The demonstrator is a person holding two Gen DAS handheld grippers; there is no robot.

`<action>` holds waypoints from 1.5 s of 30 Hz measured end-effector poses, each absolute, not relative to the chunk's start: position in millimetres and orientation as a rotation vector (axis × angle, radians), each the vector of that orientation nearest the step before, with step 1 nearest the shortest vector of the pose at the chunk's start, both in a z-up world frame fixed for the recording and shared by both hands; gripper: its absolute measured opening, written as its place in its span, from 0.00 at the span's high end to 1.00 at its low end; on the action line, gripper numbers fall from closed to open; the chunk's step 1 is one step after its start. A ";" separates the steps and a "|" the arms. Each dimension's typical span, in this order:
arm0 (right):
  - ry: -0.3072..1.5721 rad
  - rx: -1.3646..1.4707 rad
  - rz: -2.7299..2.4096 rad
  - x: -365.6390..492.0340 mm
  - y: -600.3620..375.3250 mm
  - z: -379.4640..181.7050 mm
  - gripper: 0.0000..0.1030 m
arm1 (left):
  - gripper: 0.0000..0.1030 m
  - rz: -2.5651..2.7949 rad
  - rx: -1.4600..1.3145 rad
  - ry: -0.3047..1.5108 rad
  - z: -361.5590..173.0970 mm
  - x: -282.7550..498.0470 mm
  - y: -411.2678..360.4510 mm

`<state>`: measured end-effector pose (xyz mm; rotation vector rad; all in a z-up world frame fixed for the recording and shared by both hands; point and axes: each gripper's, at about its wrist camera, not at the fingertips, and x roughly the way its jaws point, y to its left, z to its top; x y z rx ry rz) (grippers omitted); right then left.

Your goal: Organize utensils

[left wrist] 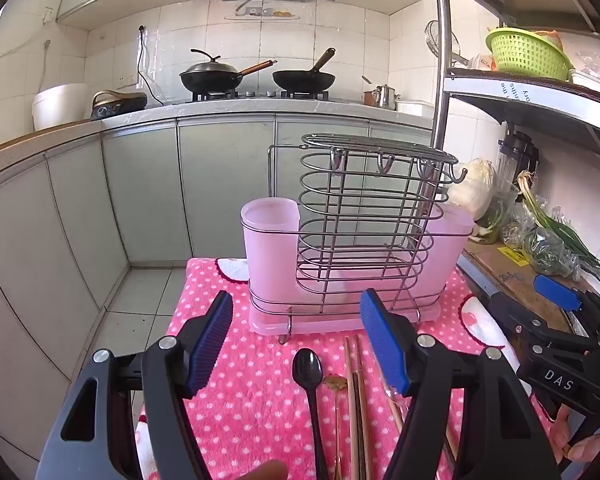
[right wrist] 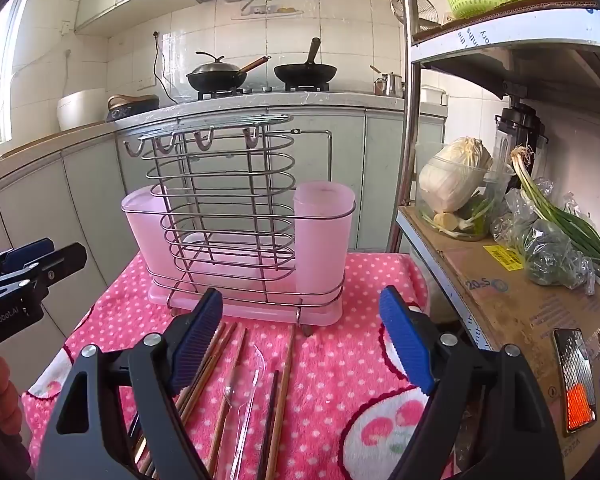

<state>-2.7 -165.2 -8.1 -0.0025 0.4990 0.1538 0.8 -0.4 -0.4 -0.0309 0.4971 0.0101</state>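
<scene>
While both tools hang above the near edge of the small table, neither grips anything: the left gripper has its blue pads spread wide over a black spoon and a small gold spoon, and the right gripper is spread just as wide over a clear plastic spoon and loose wooden chopsticks. All the utensils lie flat on the pink polka-dot cloth, handles toward the near edge. Toward the far edge of the table stands the wire utensil rack, upright in its pink drip tray, with a pink plastic cup slotted in at each end. Just right of the table, a metal shelf unit carries a cabbage and green onions.
</scene>
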 end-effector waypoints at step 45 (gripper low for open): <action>0.462 -0.010 0.155 -8.5 -164.4 -0.6 0.21 | 0.36 0.003 -0.056 0.474 5.6 -5.0 3.2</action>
